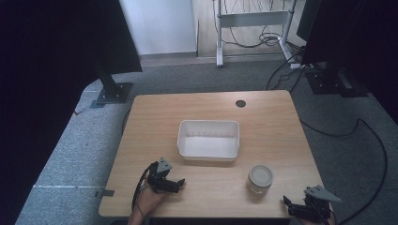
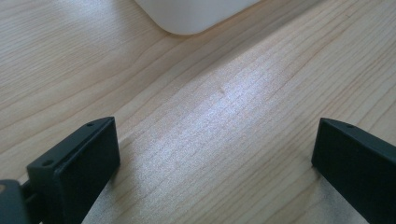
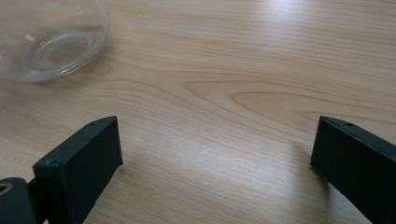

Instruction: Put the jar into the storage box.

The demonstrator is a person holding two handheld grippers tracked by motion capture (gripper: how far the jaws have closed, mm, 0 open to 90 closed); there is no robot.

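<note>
A white rectangular tub (image 1: 209, 139) sits empty in the middle of the wooden table (image 1: 263, 117). A clear glass jar (image 1: 260, 178) with a pale lid stands near the front right. My left gripper (image 1: 177, 184) rests at the front left of the table, open, with bare wood between its jaws; the tub's rounded corner (image 2: 196, 18) lies ahead of it in the left gripper view. My right gripper (image 1: 287, 204) is at the front right edge, open and holding nothing. The jar's glass base (image 3: 49, 39) stands ahead and to the left of it in the right gripper view.
A small dark round hole (image 1: 241, 103) marks the table's far side. Around the table is grey carpet with cables (image 1: 371, 136), dark stands (image 1: 110, 89) at left and right, and a white desk frame (image 1: 253, 21) at the back.
</note>
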